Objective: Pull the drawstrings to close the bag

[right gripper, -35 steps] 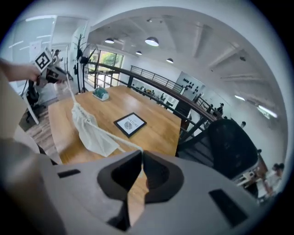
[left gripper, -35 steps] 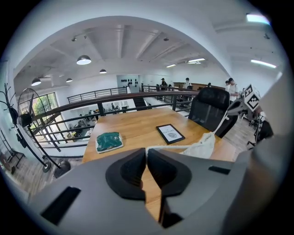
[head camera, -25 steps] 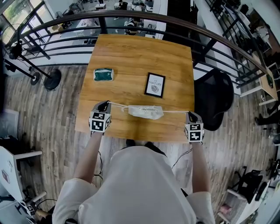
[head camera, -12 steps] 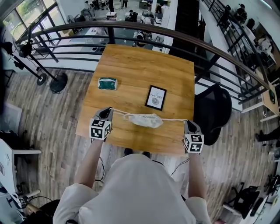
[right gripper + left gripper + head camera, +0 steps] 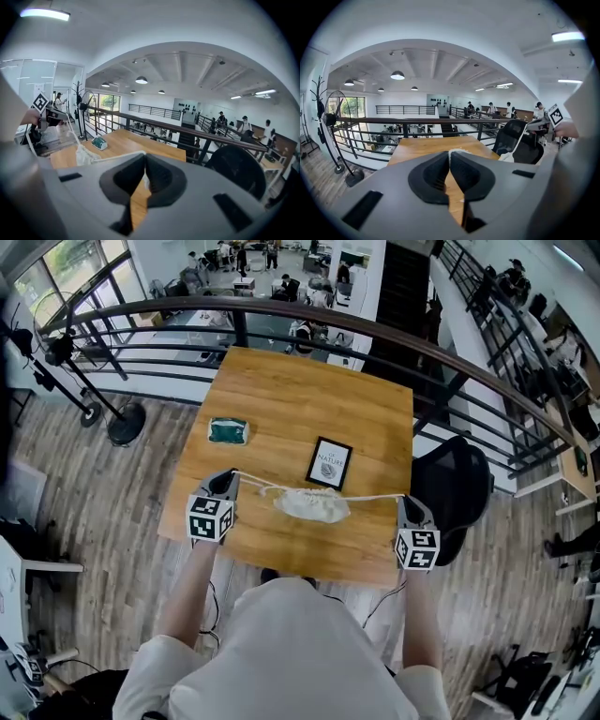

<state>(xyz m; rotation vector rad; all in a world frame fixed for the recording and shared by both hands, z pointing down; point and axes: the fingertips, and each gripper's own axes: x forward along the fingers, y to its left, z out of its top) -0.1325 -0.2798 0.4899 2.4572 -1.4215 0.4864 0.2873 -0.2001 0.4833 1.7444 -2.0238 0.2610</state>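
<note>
Our left tongs [image 5: 225,487] and right tongs [image 5: 406,504] each pinch a drawstring [image 5: 370,497] end, held wide apart so the taut cords cinch the bag [image 5: 312,506] over the desk [image 5: 281,390].

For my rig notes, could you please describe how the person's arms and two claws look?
The left grey claw and right grey claw each have black ribbed pads and a cube of black-and-white square markers. The person wears a pale short-sleeved top.

We see a white bag [image 5: 311,505] with white drawstrings [image 5: 370,497] over a honey-brown, wood-grained table [image 5: 281,399]. At ten o'clock from the bag is a teal pad [image 5: 228,431], and at twelve a black-framed white card [image 5: 329,463]. The grey left gripper [image 5: 231,480] and right gripper [image 5: 405,502] carry black-and-white square-patterned cubes.
</note>
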